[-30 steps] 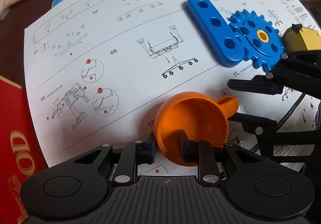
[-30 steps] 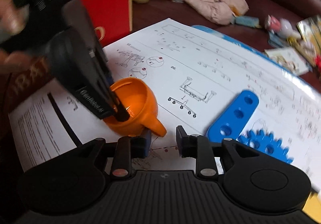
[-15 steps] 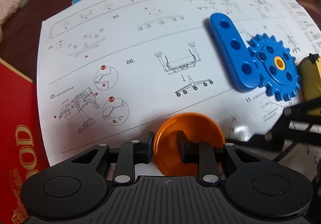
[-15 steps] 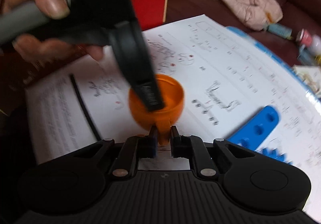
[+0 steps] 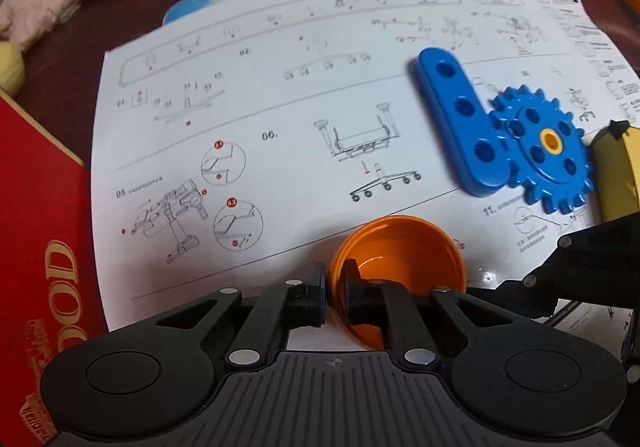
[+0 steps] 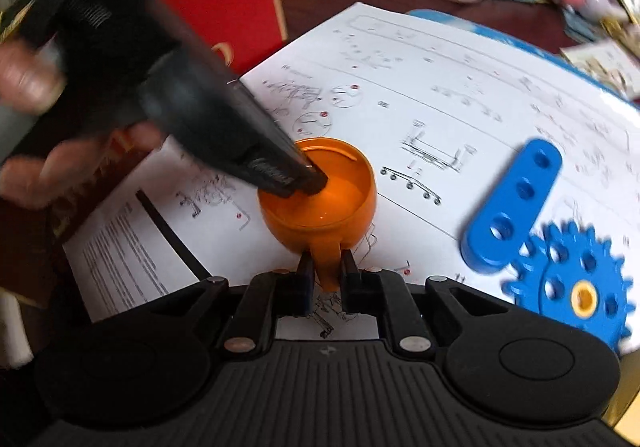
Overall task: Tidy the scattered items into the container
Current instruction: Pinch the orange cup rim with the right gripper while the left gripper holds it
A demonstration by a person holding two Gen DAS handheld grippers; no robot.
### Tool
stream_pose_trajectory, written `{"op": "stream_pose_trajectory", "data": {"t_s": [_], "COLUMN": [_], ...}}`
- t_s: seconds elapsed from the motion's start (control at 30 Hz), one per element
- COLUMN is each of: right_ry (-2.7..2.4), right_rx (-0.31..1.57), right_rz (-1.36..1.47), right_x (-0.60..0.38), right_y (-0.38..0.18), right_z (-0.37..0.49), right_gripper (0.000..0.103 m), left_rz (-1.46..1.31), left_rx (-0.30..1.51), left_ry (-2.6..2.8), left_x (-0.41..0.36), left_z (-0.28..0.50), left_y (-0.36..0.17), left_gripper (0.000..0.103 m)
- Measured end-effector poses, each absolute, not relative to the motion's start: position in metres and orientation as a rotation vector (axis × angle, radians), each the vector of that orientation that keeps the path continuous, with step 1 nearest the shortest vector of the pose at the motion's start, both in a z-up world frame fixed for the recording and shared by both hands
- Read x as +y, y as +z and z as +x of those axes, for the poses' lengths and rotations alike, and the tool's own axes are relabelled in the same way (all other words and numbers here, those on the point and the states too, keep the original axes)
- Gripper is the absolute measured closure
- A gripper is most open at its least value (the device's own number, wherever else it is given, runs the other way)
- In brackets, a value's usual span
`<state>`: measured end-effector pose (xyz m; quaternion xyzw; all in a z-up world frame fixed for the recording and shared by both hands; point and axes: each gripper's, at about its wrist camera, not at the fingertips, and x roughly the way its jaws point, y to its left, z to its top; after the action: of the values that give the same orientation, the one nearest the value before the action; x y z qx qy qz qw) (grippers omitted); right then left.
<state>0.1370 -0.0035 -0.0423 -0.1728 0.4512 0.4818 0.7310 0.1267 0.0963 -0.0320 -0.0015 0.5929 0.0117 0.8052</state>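
Since a second ago both tools have closed onto the orange cup [image 6: 320, 199]: left tool [image 5: 334, 289] pinches its rim wall, right tool [image 6: 326, 279] clamps the handle pointing straight back at it, jaws having just closed.

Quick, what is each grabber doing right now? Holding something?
Left gripper: just closed, shut on the orange cup's rim.
Right gripper: shut on the cup's handle.

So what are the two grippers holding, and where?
Both hold the orange cup. The left gripper pinches its rim wall, one finger inside. The right gripper pinches its handle.
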Motion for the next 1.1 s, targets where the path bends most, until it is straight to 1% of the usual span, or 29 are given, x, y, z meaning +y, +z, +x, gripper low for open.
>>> {"op": "stream_pose_trajectory", "data": {"t_s": [0.67, 0.97, 1.1], "right_ry": [1.016, 1.006, 1.012], "right_rx": [0.898, 0.794, 0.717], "right_rz": [-0.398, -0.410, -0.423], "right_x": [-0.015, -0.019, -0.016], "right_y": [-0.008, 0.026, 0.054], "right_z": [0.115, 0.106, 0.099], "right_gripper": [0.089, 0.089, 0.089], "left_rz": [0.011, -0.001, -0.016], "left_rx": [1.177, 1.097, 1.023], "left_ry": [0.029, 0.042, 0.067], "left_x": [0.086, 0.091, 0.098], "left_z": [0.106, 0.094, 0.082], "left_y": [0.010, 0.050, 0.080], "left_gripper": [0.100, 0.099, 0.098]}}
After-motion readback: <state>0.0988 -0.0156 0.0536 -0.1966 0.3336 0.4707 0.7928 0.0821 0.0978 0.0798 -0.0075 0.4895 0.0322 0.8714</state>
